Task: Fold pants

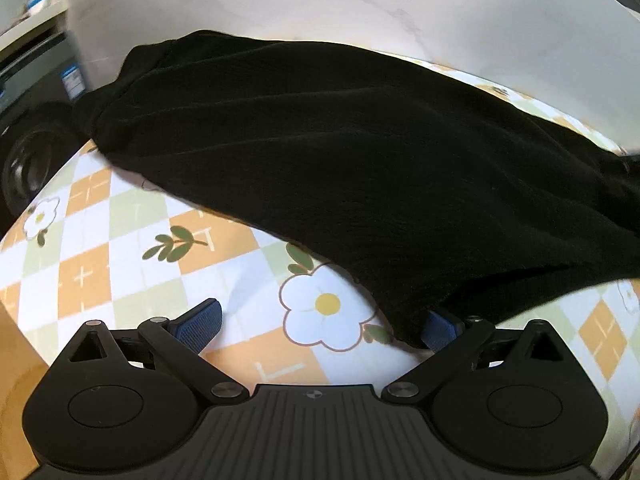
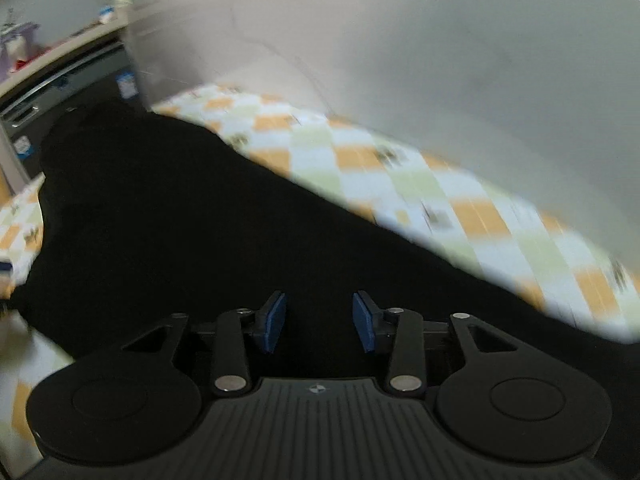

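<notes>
A pale wall (image 1: 360, 8) rises behind everything, curving across the far side of both my views. Below it spreads the desk (image 1: 120, 264), covered in a cloth of orange, green and white diamonds with printed flowers and leaves. Across that cloth lie the black pants (image 1: 340, 152), a broad dark mass running from the far left to the near right in my left view and filling the near and left part of my right view (image 2: 160, 220), which is blurred. At the far left, beyond the desk edge, stands a dark appliance (image 1: 28, 152) with a round front.

My left gripper (image 1: 320, 328) has its jaws spread wide; the left blue pad (image 1: 198, 326) sits bare over the cloth, while the right pad is partly covered by the near hem of the pants. My right gripper (image 2: 319, 320) hangs over the black fabric with its jaws parted, nothing held between the blue pads (image 2: 274, 322).
</notes>
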A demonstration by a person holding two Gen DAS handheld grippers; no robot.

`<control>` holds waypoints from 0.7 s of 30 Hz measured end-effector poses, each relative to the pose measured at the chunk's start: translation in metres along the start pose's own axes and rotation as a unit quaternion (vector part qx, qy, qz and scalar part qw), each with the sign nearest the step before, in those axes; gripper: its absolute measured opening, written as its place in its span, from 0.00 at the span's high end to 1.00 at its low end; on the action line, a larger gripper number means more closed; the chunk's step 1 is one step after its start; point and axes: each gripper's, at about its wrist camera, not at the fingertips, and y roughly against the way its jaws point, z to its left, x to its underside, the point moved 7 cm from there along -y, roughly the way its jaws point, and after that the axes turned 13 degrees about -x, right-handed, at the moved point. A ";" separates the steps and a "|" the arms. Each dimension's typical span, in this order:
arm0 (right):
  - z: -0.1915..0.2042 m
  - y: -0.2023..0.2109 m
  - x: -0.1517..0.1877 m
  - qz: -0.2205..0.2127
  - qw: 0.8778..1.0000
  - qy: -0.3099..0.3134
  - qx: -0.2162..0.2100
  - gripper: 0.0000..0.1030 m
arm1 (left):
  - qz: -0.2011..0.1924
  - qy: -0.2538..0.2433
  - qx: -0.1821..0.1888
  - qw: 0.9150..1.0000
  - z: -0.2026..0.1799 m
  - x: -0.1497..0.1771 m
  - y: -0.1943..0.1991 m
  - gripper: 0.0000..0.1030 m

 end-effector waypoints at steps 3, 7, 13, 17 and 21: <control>-0.003 0.018 0.043 0.019 0.998 -0.012 0.051 0.60 | -0.010 -0.021 0.012 1.000 0.002 -0.003 0.006 0.01; -0.018 0.052 0.079 -0.017 0.993 -0.089 0.075 0.51 | 0.026 0.016 0.019 0.999 0.013 -0.002 0.007 0.01; -0.047 0.092 0.107 -0.062 0.975 -0.170 0.129 0.51 | 0.092 0.096 -0.001 0.991 0.026 0.011 0.013 0.01; -0.055 0.115 0.128 -0.089 0.963 -0.208 0.145 0.51 | 0.115 0.190 -0.016 0.975 0.050 0.026 0.023 0.04; -0.057 0.134 0.140 -0.125 0.948 -0.256 0.145 0.51 | 0.047 0.197 -0.004 0.979 0.042 -0.006 0.040 0.32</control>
